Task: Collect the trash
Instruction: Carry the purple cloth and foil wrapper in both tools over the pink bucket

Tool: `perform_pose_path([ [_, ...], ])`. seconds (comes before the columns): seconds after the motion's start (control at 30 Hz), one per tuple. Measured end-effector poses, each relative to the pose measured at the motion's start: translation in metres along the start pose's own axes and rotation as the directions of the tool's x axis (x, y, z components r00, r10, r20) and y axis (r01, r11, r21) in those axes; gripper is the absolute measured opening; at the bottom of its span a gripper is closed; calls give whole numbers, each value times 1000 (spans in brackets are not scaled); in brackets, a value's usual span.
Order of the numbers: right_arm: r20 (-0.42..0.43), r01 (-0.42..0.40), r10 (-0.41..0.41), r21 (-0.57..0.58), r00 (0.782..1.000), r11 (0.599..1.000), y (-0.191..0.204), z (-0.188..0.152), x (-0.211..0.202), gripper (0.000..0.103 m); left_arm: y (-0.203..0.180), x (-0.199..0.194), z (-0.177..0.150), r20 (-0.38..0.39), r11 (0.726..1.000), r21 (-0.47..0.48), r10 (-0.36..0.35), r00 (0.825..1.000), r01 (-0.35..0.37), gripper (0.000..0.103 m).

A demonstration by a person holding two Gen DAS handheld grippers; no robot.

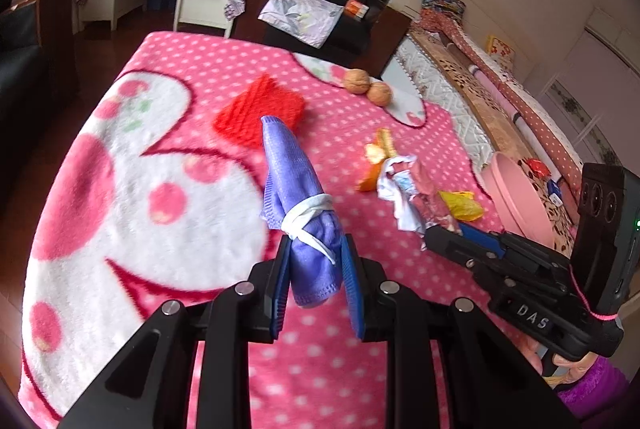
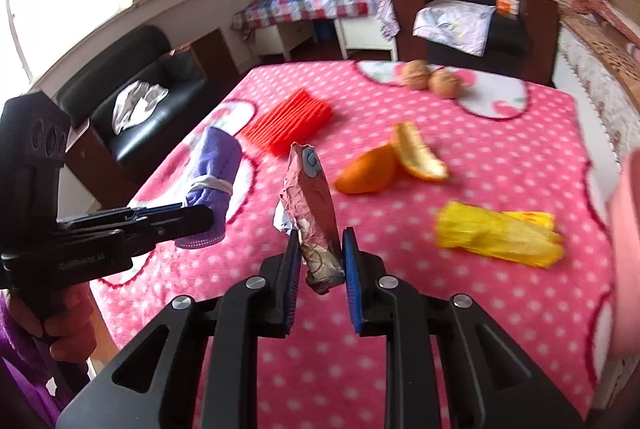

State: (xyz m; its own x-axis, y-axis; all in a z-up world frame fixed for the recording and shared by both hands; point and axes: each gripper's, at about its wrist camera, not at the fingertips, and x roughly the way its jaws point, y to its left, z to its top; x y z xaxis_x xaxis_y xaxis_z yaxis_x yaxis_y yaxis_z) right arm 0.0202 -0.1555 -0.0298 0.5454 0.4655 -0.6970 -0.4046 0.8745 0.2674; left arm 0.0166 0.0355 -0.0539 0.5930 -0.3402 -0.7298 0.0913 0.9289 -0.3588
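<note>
The left gripper (image 1: pixel 314 261) is clamped on a purple cloth (image 1: pixel 298 185), the right gripper (image 2: pixel 320 257) squeezes a crumpled wrapper (image 2: pixel 310 205) just above the blanket (image 2: pixel 500 157), so next it likely goes into the pink bin (image 1: pixel 516 197).

White letters "DAS" on the right gripper (image 1: pixel 444 235) body.
</note>
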Motion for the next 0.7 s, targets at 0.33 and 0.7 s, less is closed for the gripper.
perform_pose_path([
  [0.33,132,100,-121,153,984,983,-64,-5,-60,21,-72,10,17,8,988,138,-69,998,67,24],
  [0.7,212,224,-310,350,927,910,-148,-21,-116,21,-164,39,35,-27,950,267,-161,987,162,24],
])
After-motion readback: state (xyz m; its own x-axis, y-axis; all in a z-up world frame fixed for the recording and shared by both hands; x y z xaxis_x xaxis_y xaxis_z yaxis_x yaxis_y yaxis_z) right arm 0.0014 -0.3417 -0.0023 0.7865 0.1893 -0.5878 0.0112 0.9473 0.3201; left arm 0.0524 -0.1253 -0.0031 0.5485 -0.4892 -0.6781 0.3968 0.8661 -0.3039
